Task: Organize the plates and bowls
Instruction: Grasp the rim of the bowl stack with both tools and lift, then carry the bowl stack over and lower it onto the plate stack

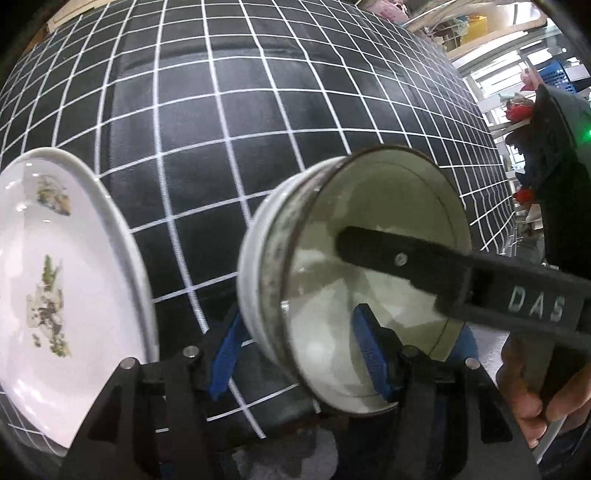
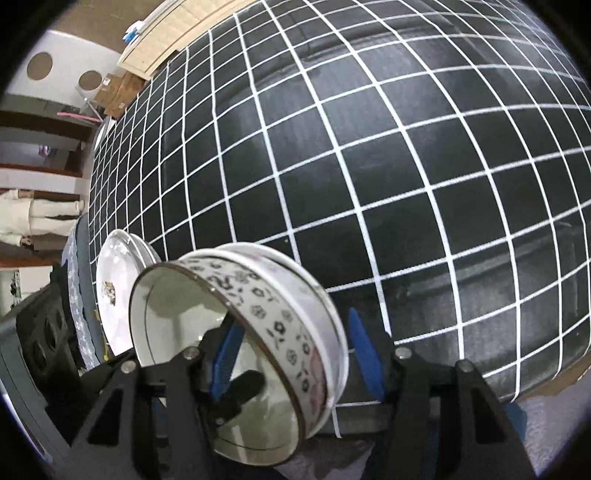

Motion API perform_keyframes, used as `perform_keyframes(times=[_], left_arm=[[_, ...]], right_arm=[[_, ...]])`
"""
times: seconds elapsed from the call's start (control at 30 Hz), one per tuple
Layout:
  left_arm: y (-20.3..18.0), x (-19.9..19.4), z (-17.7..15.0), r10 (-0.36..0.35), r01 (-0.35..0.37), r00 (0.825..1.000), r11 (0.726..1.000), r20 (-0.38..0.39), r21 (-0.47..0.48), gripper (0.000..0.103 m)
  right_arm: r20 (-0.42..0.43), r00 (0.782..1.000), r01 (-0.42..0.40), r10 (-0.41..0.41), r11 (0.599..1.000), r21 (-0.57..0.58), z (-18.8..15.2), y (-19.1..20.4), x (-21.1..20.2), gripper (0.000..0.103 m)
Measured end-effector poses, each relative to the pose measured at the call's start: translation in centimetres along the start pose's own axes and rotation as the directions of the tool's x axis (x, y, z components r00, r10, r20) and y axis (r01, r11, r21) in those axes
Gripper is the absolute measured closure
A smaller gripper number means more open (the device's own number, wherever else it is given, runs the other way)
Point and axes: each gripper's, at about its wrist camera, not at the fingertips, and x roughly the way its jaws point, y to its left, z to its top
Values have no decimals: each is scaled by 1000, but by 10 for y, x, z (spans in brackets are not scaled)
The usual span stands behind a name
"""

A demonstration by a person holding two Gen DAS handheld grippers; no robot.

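A patterned bowl (image 2: 258,310) with a dark rim is nested in a plain white bowl (image 2: 325,306) on the black grid mat (image 2: 369,147). In the left wrist view the patterned bowl (image 1: 369,266) and white bowl (image 1: 255,258) sit between my left gripper's (image 1: 299,354) blue pads, one pad (image 1: 369,354) inside, one outside; the jaws straddle the wall with a gap. My right gripper (image 2: 295,354) likewise straddles the wall, apart; its finger (image 1: 406,258) reaches into the bowl. A white plate (image 1: 55,277) with food scraps lies left; it also shows in the right wrist view (image 2: 114,280).
The mat covers a table; shelves with clutter (image 1: 517,44) stand beyond its far edge. A wooden cabinet (image 2: 166,33) and boxes lie past the mat. A hand (image 1: 535,398) holds the right gripper's handle.
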Motion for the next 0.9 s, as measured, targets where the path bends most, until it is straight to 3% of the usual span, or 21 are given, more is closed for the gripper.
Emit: perform_keyframes(times=[0.37, 0.53, 0.9], left_arm=[[-4, 2, 1, 26, -25, 1000, 999, 15, -20, 46], [0, 0, 4, 5, -5, 1000, 999, 2, -45, 46], [16, -42, 4, 65, -62, 994, 997, 83, -36, 46]], right_arm=[[20, 997, 71, -71, 997, 16, -3, 3, -5, 44], [14, 992, 122, -122, 992, 29, -2, 7, -9, 45], [31, 991, 133, -132, 991, -30, -3, 41, -23, 49]])
